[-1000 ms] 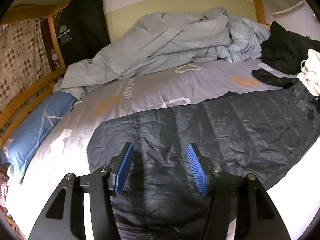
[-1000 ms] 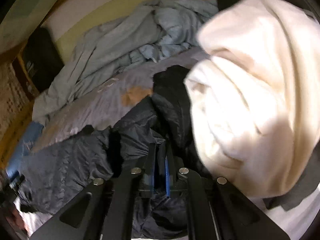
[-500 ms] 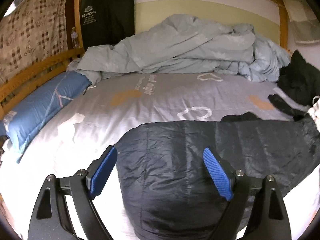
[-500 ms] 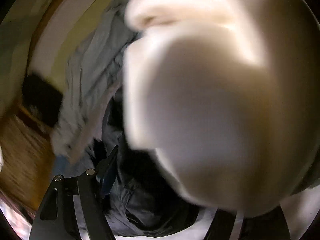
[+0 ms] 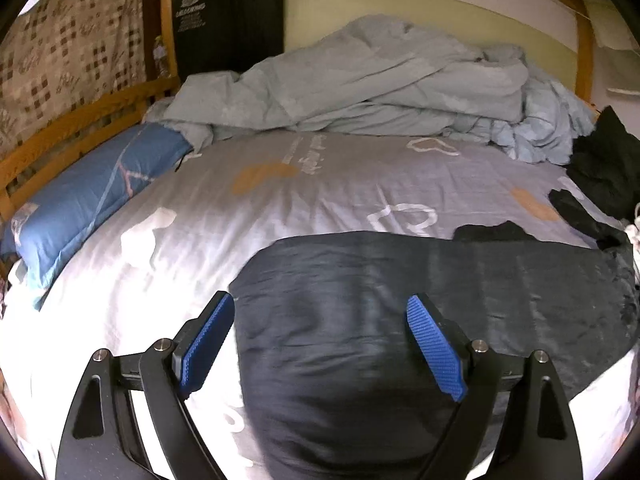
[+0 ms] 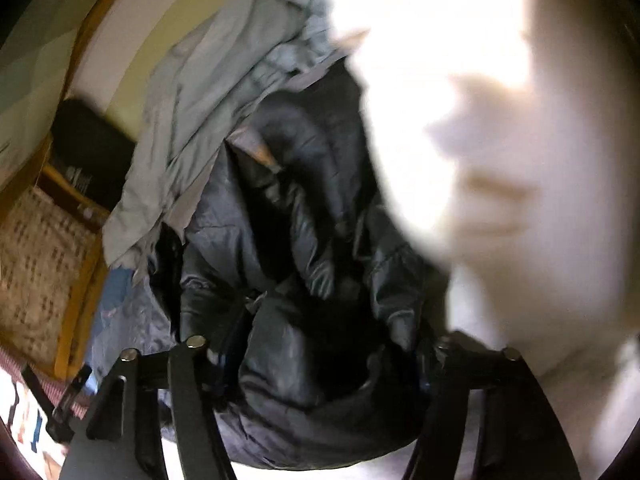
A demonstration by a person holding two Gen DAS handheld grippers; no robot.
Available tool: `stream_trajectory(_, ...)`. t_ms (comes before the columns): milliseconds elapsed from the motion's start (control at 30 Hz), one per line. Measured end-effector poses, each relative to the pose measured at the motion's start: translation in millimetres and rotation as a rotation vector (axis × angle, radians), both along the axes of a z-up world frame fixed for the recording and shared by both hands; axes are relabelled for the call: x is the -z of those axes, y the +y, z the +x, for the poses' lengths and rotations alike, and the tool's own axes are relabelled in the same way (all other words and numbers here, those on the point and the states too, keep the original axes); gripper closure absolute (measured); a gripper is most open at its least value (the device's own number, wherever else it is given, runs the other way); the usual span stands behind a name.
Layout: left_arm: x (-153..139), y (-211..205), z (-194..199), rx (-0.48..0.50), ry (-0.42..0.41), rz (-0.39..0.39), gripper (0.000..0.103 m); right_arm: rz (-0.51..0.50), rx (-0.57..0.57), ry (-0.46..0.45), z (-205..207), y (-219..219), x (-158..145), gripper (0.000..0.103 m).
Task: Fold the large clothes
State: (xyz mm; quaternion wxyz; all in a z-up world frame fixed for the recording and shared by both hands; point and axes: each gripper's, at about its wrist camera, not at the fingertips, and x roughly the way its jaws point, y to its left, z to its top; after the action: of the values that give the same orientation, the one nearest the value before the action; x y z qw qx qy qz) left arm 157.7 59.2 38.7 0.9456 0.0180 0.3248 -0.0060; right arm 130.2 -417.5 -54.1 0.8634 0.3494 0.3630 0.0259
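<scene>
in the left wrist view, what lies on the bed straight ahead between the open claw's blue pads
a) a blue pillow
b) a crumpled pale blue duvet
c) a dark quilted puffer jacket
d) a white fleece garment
c: the dark quilted puffer jacket lies spread on the grey printed bedsheet ahead of the left claw, whose jaws stand wide apart with neither pad pressing on the cloth.

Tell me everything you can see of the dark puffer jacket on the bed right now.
The dark puffer jacket is navy-black, quilted and slightly shiny. In the left wrist view it lies flat across the grey printed bedsheet. The left gripper hovers open over its near end. In the blurred right wrist view its other end is bunched in folds beside a cream garment.
</scene>
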Motion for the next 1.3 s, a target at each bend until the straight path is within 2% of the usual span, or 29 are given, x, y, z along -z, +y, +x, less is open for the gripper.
stream_trajectory(100,-1,-8,-4,0.037,-0.01,0.004,0.015,0.059,-0.102,-0.01,7,23,2,0.046)
stream_trajectory(167,-1,-13,-4,0.051,-0.015,0.017,0.015,0.02,-0.17,-0.011,9,46,0,0.049)
stream_trajectory(267,1,-24,-6,0.09,-0.018,0.033,0.015,-0.074,-0.208,-0.021,8,75,-9,0.05)
stream_trajectory(333,4,-32,-8,0.126,-0.016,0.031,0.015,-0.151,-0.162,-0.024,6,79,-19,0.049)
stream_trajectory(400,12,-43,-9,0.177,0.009,0.015,0.015,-0.25,-0.081,-0.018,-7,70,-32,0.039)
stream_trajectory(433,17,-49,-8,0.2,0.027,0.008,0.015,-0.289,-0.042,-0.026,-16,70,-38,0.038)
stream_trajectory(533,34,-68,-4,0.245,0.069,0.005,0.018,-0.346,0.021,-0.06,-36,51,-58,0.034)
stream_trajectory(600,44,-82,-1,0.265,0.087,0.017,0.022,-0.317,0.058,-0.092,-46,39,-70,0.032)
stream_trajectory(700,50,-97,-1,0.285,0.085,0.02,0.029,-0.197,0.116,-0.122,-56,-2,-85,0.028)
stream_trajectory(767,51,-104,0,0.298,0.088,0.002,0.033,-0.098,0.144,-0.11,-53,-21,-75,0.028)
stream_trajectory(833,51,-109,0,0.308,0.084,-0.016,0.038,0.011,0.157,-0.054,-47,-41,-59,0.028)
stream_trajectory(867,53,-111,-2,0.313,0.084,-0.024,0.04,0.035,0.162,-0.025,-40,-42,-50,0.028)
stream_trajectory(933,55,-118,-2,0.327,0.09,-0.041,0.043,0.013,0.19,0.059,-28,-42,-33,0.029)
stream_trajectory(1000,55,-124,-4,0.348,0.093,-0.054,0.053,-0.006,0.23,0.078,-15,-42,-23,0.048)
stream_trajectory(1033,55,-128,-6,0.364,0.091,-0.058,0.057,0.009,0.254,0.065,-10,-43,-19,0.054)
stream_trajectory(1067,55,-131,-8,0.382,0.089,-0.059,0.061,0.021,0.267,0.044,-8,-44,-18,0.07)
stream_trajectory(1100,55,-136,-11,0.411,0.092,-0.064,0.061,0.029,0.267,0.008,-6,-43,-18,0.088)
stream_trajectory(1200,57,-148,-20,0.486,0.108,-0.088,0.059,0.002,0.21,-0.081,-7,-33,-32,0.097)
stream_trajectory(1300,60,-163,-30,0.504,0.077,-0.009,0.059,-0.038,0.101,-0.205,-14,-13,-57,0.099)
